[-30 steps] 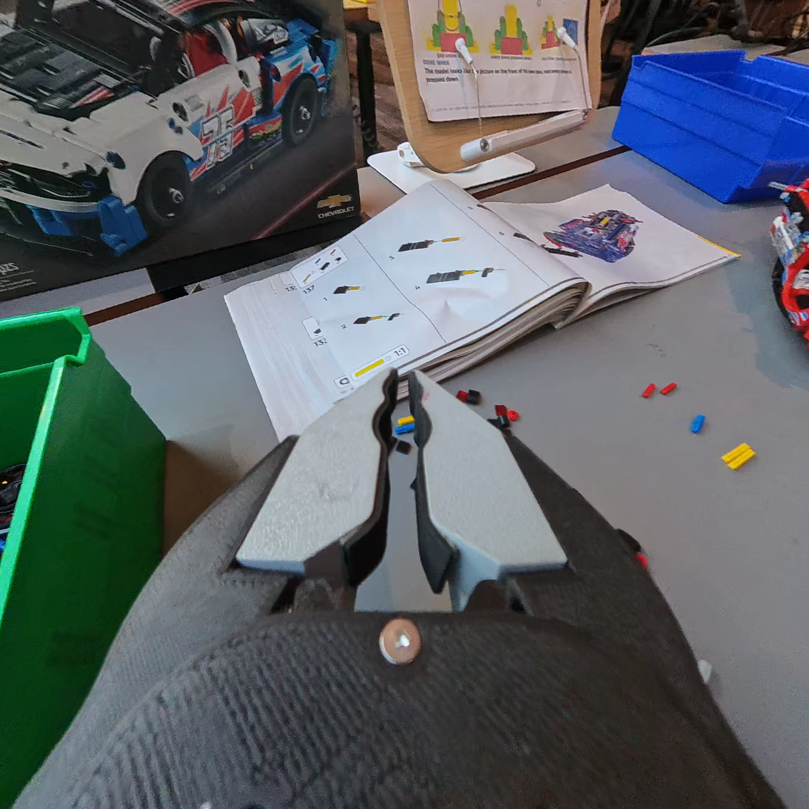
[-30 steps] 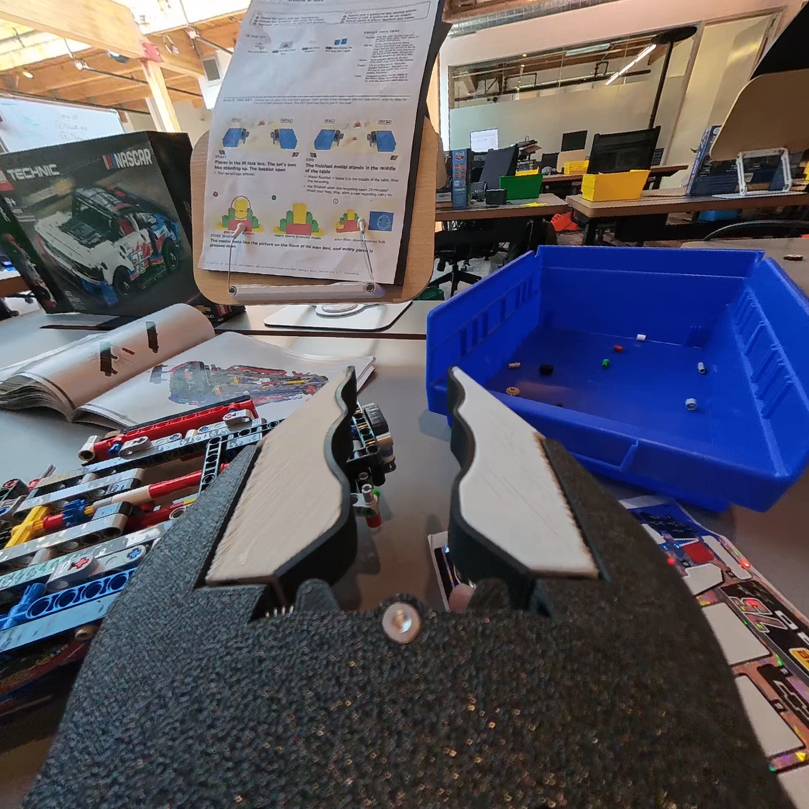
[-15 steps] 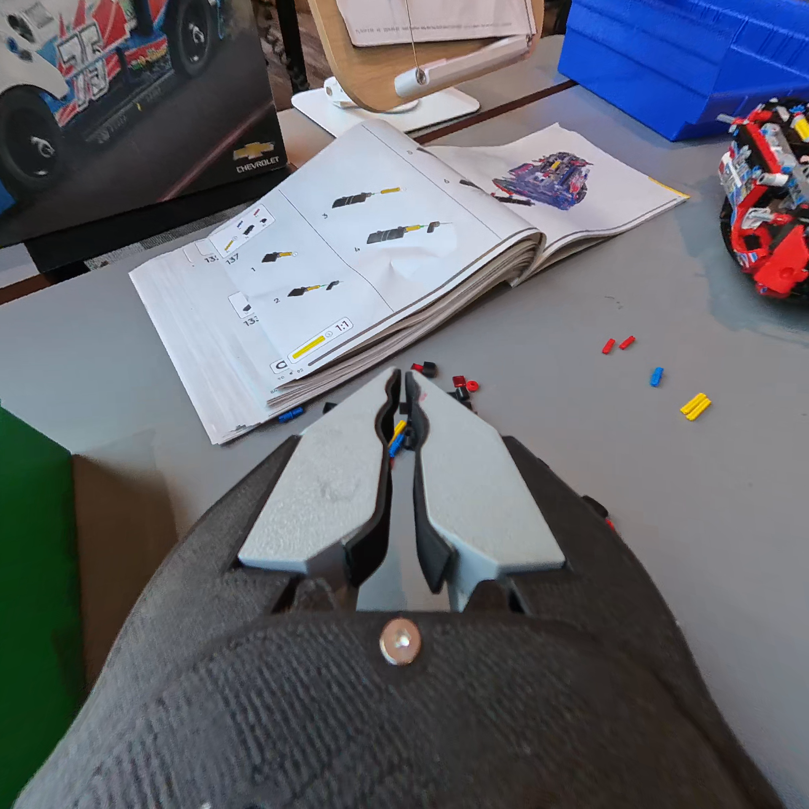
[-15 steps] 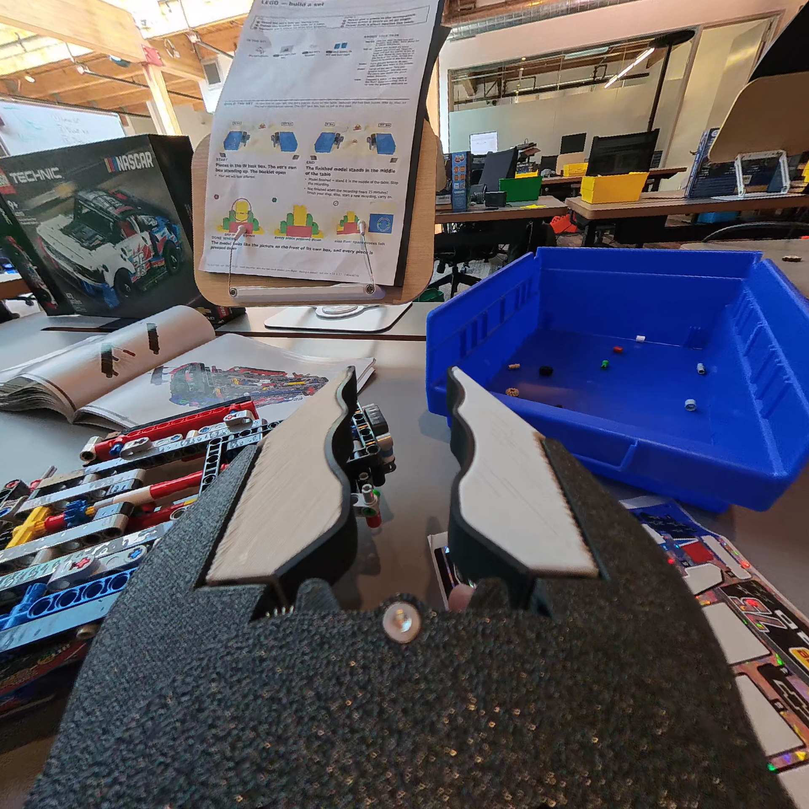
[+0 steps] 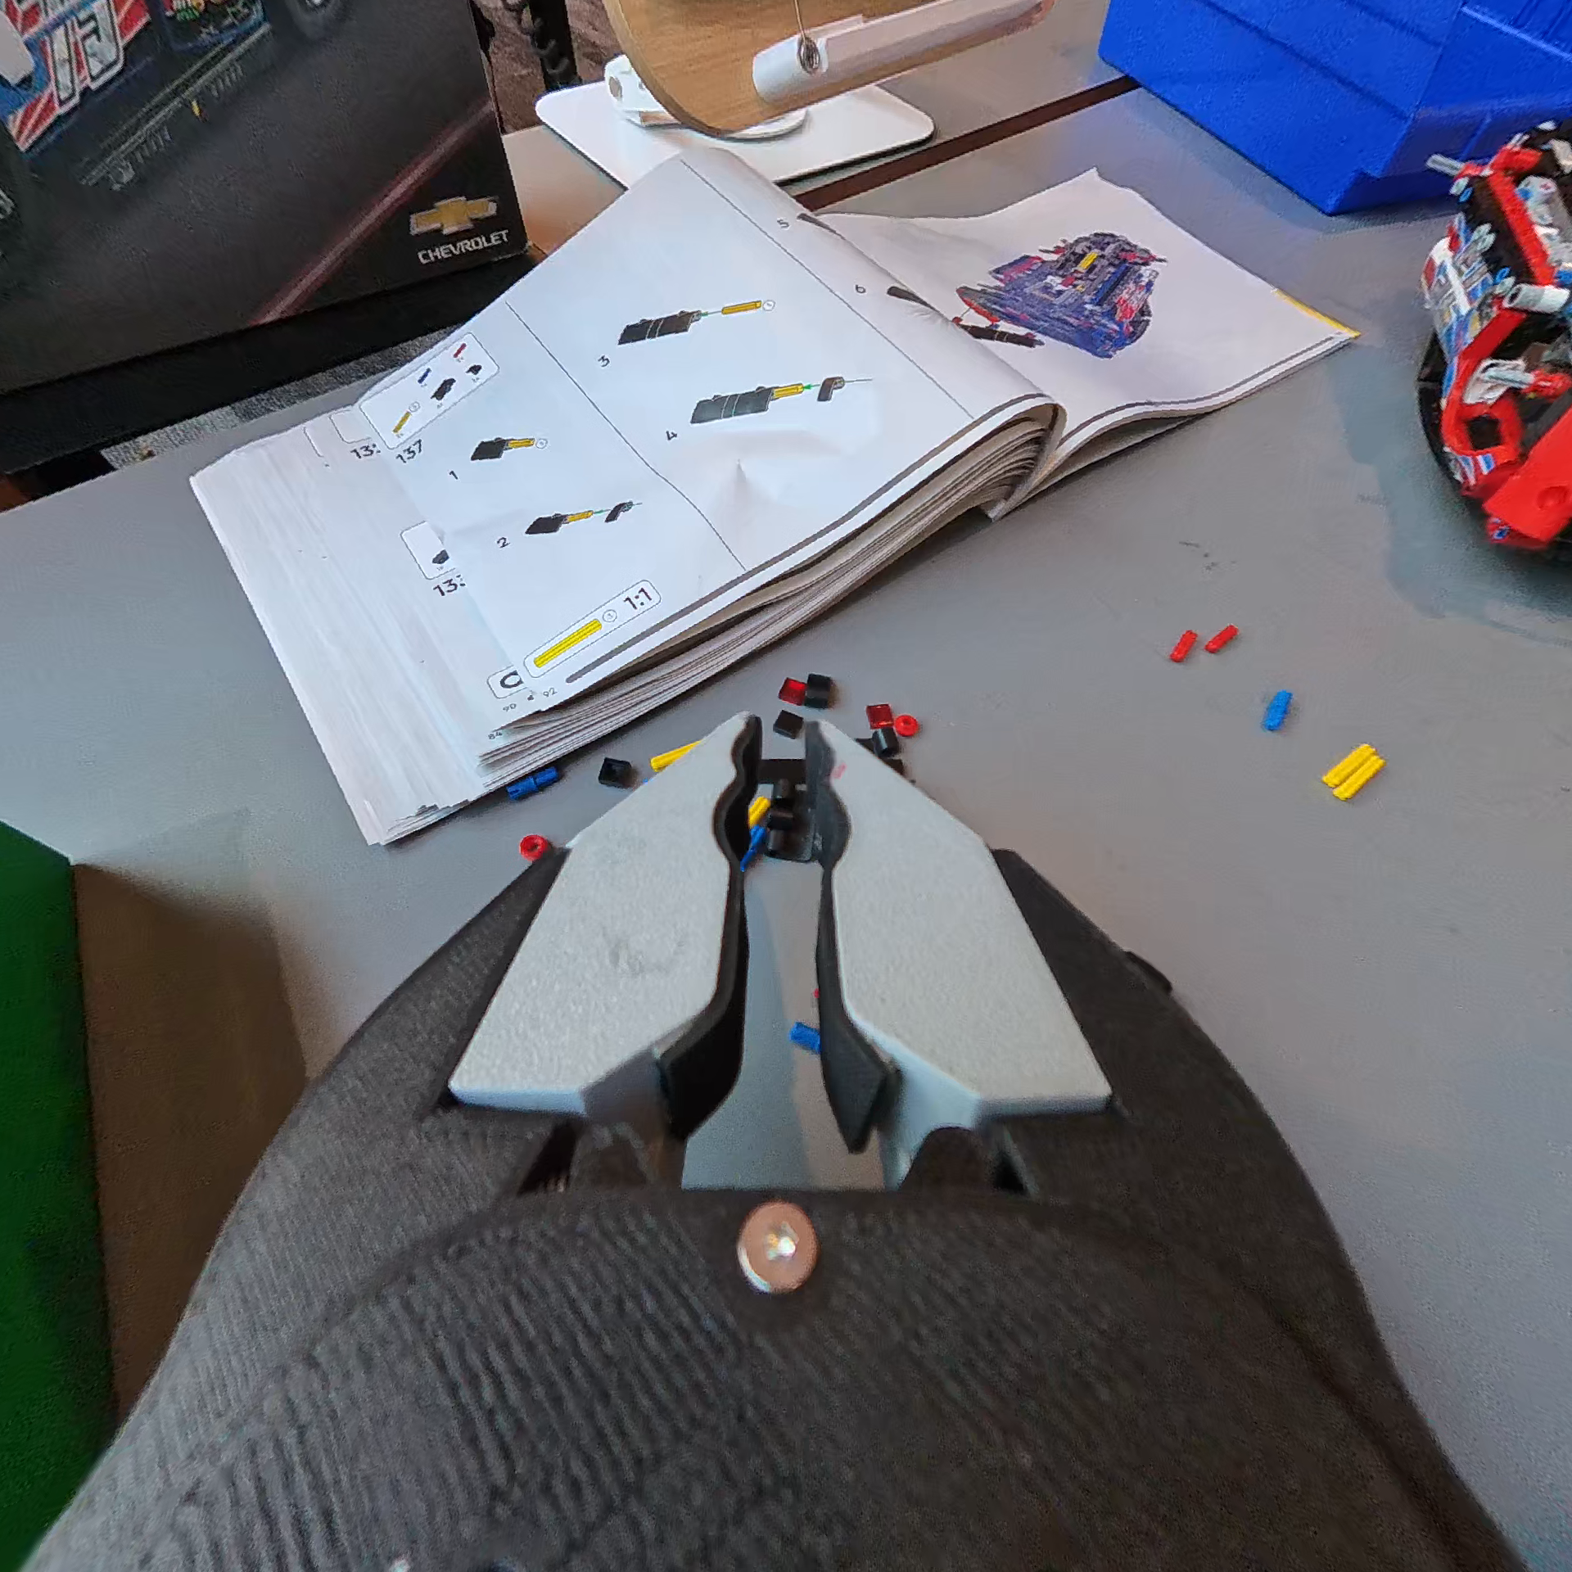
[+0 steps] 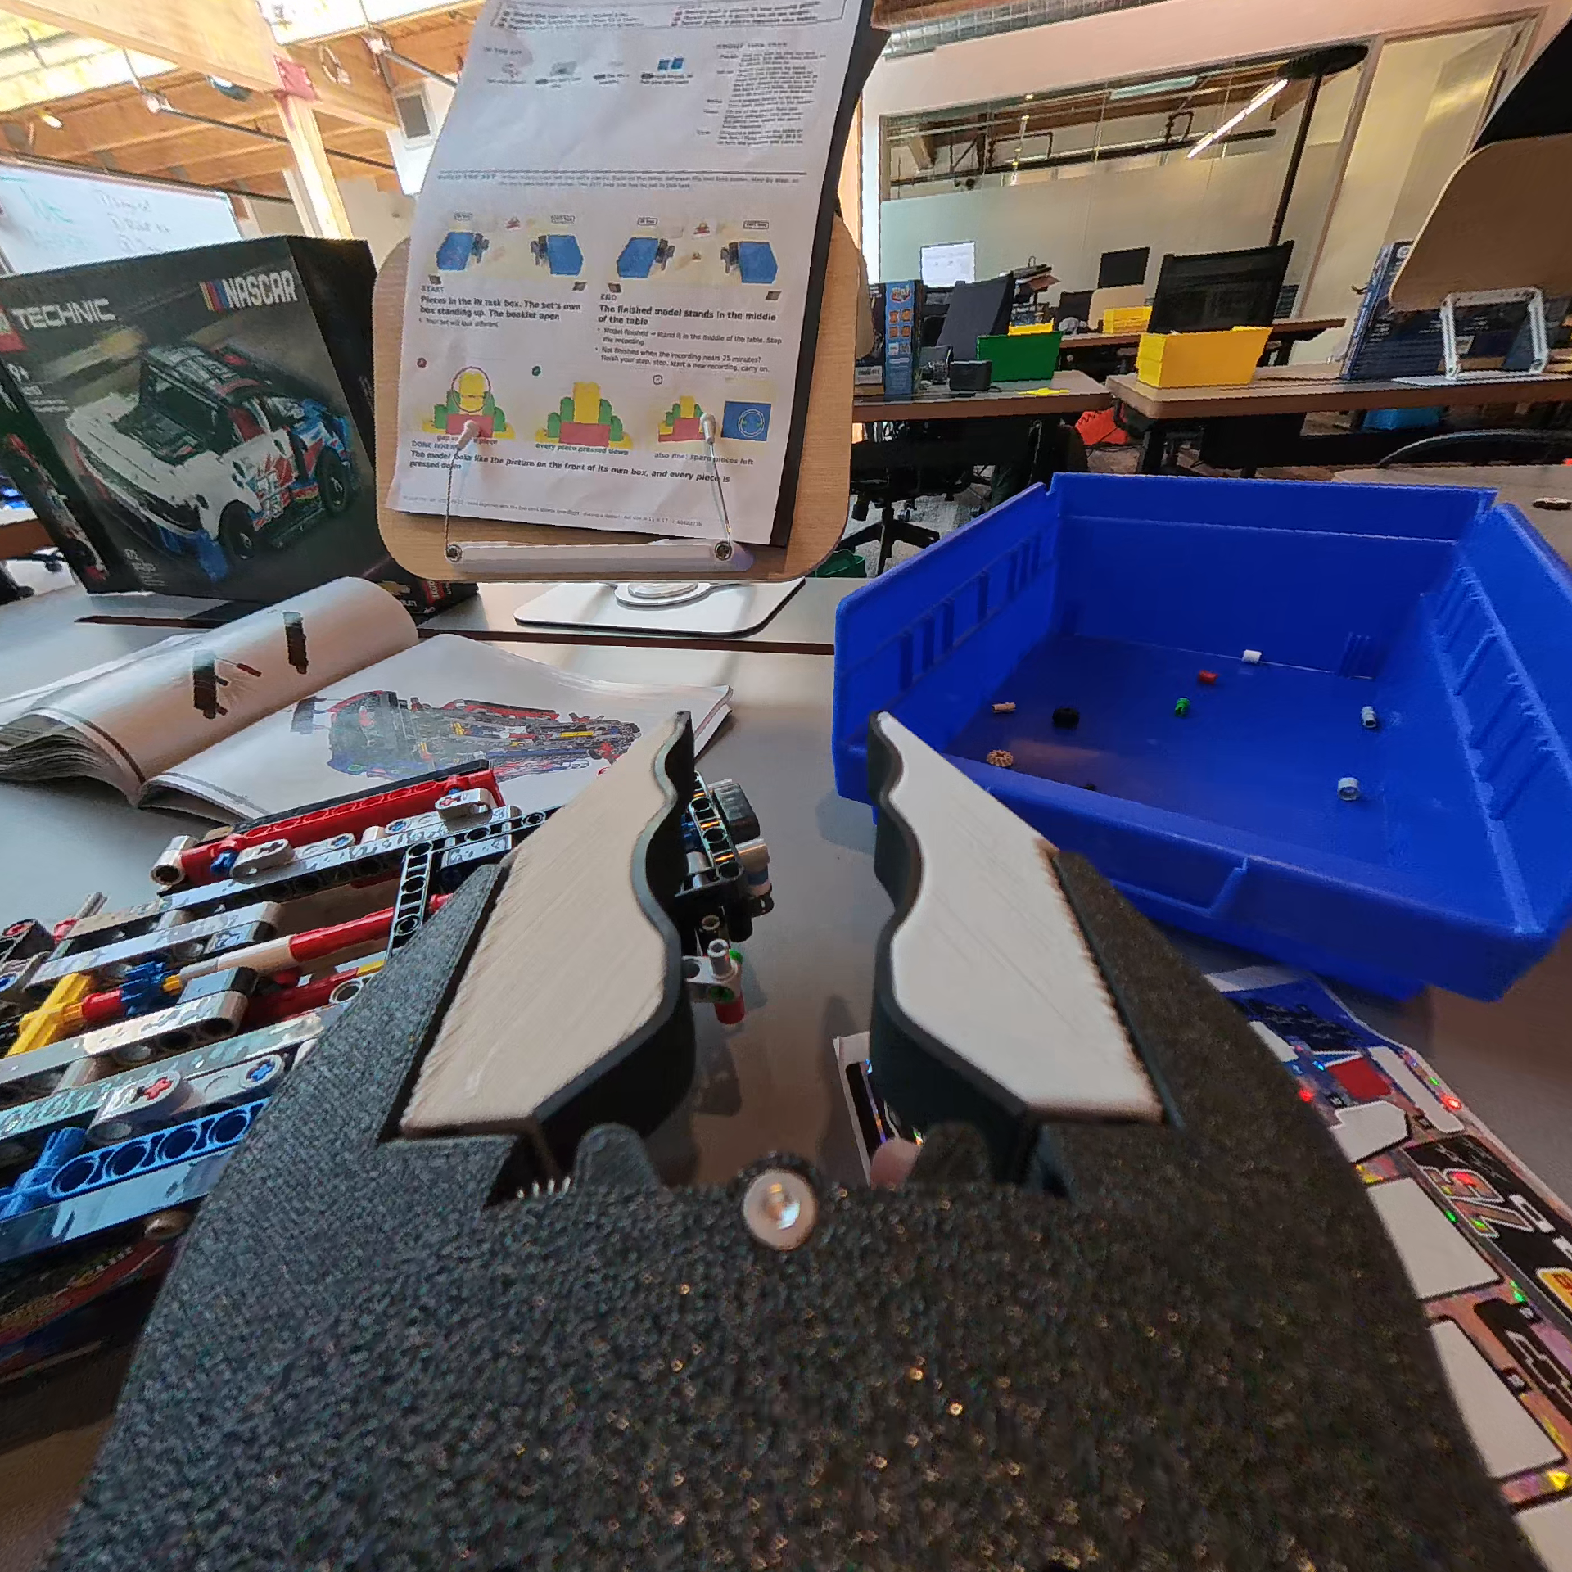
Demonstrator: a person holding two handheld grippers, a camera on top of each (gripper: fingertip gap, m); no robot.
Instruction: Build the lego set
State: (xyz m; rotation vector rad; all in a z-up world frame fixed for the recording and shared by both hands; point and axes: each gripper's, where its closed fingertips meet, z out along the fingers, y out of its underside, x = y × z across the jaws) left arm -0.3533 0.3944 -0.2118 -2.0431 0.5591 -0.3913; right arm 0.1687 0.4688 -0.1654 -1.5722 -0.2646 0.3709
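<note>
Jaws barely apart on the left gripper (image 5: 778,748), hanging over small loose black, red and yellow plastic pieces (image 5: 800,804) by the open paper booklet (image 5: 680,442) (matching parts, I'd guess), while the wide-open right gripper (image 6: 778,740) idles beside the half-built red-and-grey beam car model (image 6: 255,919).

I work in an open-plan office: desks (image 6: 1233,393), monitors (image 6: 1216,285), office chairs (image 6: 902,476), glass partitions (image 6: 1063,196) behind me.

Right gripper (image 6: 778,748), fingers parted, sits between the lego car (image 6: 255,936) and blue bin (image 6: 1233,868)
</note>
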